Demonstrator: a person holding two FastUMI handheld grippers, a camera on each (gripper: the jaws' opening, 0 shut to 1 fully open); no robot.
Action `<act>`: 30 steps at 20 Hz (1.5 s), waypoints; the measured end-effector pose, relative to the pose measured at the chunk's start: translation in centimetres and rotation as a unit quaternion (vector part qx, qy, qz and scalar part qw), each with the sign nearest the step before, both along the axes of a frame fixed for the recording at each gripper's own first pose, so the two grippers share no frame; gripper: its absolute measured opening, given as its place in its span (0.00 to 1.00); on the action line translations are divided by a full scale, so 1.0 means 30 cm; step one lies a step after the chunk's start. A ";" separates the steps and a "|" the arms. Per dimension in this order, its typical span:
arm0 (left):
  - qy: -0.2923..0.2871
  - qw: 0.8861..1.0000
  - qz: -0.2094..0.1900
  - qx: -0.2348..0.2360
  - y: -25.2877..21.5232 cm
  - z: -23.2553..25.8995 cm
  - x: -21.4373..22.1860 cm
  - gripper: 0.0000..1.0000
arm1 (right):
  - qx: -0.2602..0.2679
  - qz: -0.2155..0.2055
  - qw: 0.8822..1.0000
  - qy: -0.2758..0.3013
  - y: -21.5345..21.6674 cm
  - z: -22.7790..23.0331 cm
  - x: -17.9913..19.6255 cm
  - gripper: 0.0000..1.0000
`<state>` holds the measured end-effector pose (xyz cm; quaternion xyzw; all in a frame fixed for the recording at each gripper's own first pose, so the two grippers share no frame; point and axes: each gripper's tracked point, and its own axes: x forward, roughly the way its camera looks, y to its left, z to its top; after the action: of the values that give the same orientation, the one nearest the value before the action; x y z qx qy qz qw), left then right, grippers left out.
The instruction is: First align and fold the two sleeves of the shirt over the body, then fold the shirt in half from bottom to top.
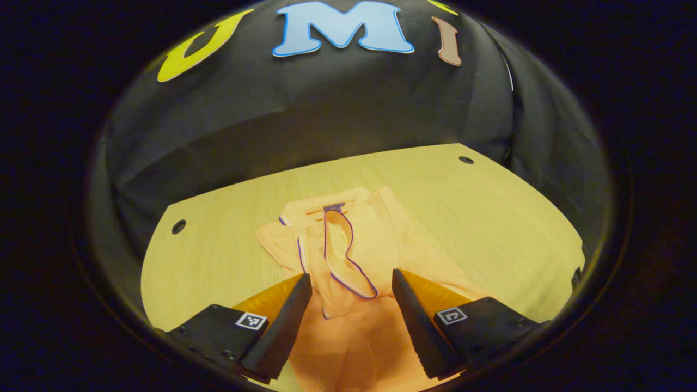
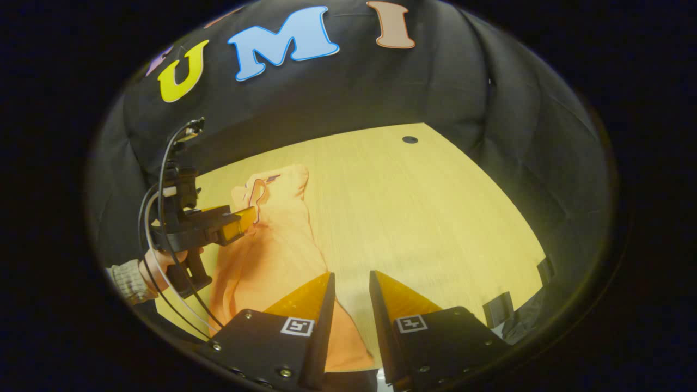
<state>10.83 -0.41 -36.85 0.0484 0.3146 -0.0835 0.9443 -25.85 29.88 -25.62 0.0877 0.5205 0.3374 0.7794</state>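
Observation:
An orange shirt [image 1: 384, 239] with purple-and-white trim lies on the wooden table [image 1: 490, 218], collar at the far end, a trimmed sleeve edge folded over its body. My left gripper [image 1: 351, 280] is open just above the shirt's middle, cloth showing between and under its fingers. In the right gripper view the shirt [image 2: 277, 239] runs as a narrow strip from the far left towards me. The left gripper [image 2: 245, 220], held by a hand [image 2: 158, 267], hovers near the collar end. My right gripper [image 2: 351, 276] is open by a narrow gap over the shirt's near right edge, pinching nothing.
The table [image 2: 435, 218] stretches bare to the right of the shirt. Round holes [image 1: 466, 160] [image 1: 178, 226] [image 2: 409, 139] sit near its far corners. Black clips [image 2: 498, 307] line its right edge. Black cloth walls stand close behind.

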 end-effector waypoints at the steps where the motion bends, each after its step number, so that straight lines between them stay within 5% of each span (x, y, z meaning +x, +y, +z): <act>1: 0.006 1.000 0.004 -0.004 0.011 0.009 -0.031 1.00 | 0.001 0.009 1.000 0.001 0.010 -0.006 -0.005 0.40; 17: 0.072 0.997 0.023 0.004 0.163 0.027 -0.525 1.00 | 0.022 0.180 0.982 0.045 0.193 -0.097 -0.162 0.42; 26: 0.184 0.982 0.034 0.007 0.150 -0.146 -0.813 1.00 | -0.056 0.271 0.956 0.096 0.120 -0.194 -0.329 0.83; 30: 0.236 0.971 0.032 0.028 0.149 -0.226 -0.881 1.00 | -0.107 0.311 0.937 0.118 0.075 -0.258 -0.410 0.83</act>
<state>-15.59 4.06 -43.64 0.0431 0.5323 -0.0532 0.8438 -38.13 32.13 -33.37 -0.1229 0.6427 0.4925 0.5738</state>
